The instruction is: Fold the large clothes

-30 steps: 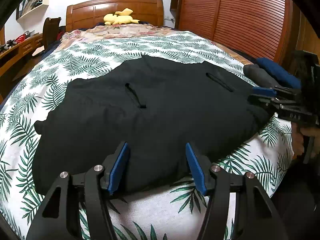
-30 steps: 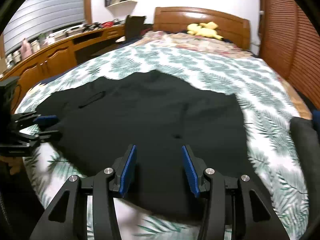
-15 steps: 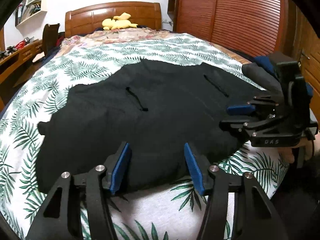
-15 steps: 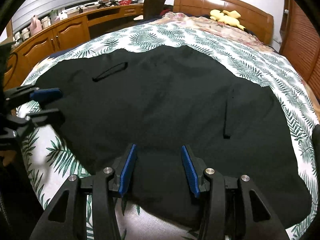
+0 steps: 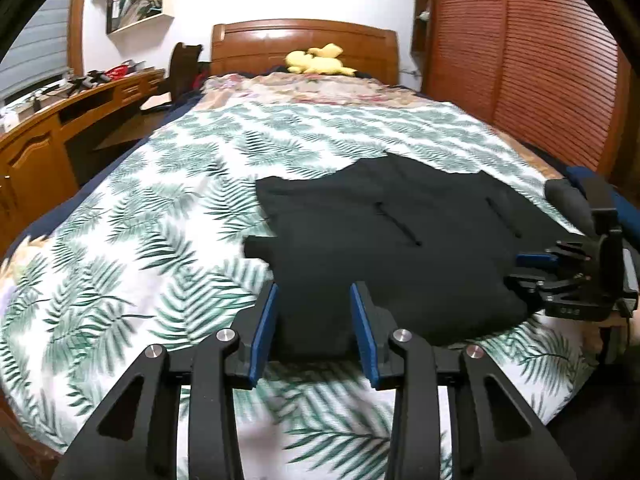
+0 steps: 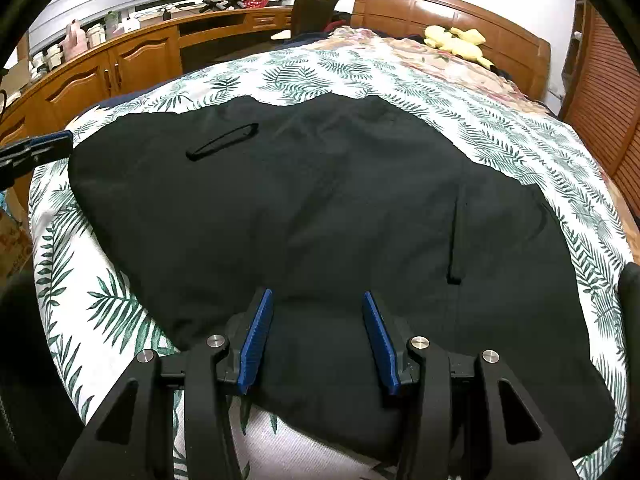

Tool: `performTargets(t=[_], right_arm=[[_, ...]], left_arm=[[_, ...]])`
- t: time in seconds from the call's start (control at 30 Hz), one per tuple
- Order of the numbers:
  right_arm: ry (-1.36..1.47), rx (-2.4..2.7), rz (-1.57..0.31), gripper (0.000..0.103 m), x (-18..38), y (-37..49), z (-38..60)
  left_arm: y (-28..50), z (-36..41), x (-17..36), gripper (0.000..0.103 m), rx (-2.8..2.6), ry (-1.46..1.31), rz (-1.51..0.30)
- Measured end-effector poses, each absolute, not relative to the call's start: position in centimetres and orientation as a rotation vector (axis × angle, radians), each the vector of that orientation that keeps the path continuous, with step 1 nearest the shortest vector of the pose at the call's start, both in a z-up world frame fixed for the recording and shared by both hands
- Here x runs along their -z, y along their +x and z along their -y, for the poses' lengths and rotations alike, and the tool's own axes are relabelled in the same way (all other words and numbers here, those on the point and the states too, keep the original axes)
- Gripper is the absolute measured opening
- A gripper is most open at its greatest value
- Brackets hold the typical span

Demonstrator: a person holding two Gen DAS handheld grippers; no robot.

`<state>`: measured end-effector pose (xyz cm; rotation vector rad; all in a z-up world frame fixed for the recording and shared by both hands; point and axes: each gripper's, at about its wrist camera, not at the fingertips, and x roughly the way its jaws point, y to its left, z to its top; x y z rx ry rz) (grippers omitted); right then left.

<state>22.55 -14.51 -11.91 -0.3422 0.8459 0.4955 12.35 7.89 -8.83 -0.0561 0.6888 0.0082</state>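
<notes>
A large black garment [image 5: 400, 248] lies spread flat on the leaf-print bedspread [image 5: 160, 240]; it fills the right wrist view [image 6: 320, 220], with two slit pockets showing. My left gripper [image 5: 314, 328] is open and empty, hovering over the garment's near left edge. My right gripper [image 6: 318, 336] is open and empty above the garment's near edge. The right gripper also shows at the right of the left wrist view [image 5: 532, 270], at the garment's right edge. A left fingertip [image 6: 48, 144] shows at the far left of the right wrist view.
A yellow plush toy [image 5: 316, 62] sits by the wooden headboard [image 5: 304, 40]. Wooden cabinets and a desk [image 6: 120, 64] run along the left of the bed. A slatted wardrobe [image 5: 540, 72] stands to the right. Dark folded items [image 5: 572, 200] lie on the bed's right edge.
My left gripper has swung left, so the garment now sits right of centre in its view. My right gripper has moved in lower over the garment's near edge. Both stay open.
</notes>
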Motion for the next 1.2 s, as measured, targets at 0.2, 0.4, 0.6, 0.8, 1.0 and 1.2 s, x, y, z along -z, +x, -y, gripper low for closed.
performTargets(t=[0.2,0.4,0.6,0.8,1.0,1.2], right_arm=[[-0.352,-0.510,-0.831,0.049,11.9,22.1,14.8],[-0.356,-0.519,-0.824,0.049,11.8,21.6,15.0],[-0.365,-0.525,-0.823,0.049,11.6,21.4,14.9],[-0.346,-0.540,-0.834,0.049,11.5,21.7,15.1],[-0.357,-0.537,-0.829,0.049,11.6,21.5,14.9],[-0.362,-0.539,-0.827,0.049,11.6,21.4,14.8]], left_arm=[[12.9,-9.1,9.1,0.039,-0.070,-0.090,-0.709],[14.4,-9.1,11.0,0.039,-0.096,-0.121,-0.776],[14.8,-8.9,13.4,0.039,-0.123,-0.114,-0.853],[14.7,-8.8,14.4,0.039,-0.122,-0.117,-0.880],[14.7,-8.8,14.6,0.039,-0.121,-0.143,-0.896],[14.9,-9.0,14.5,0.029,-0.087,-0.177,-0.919]])
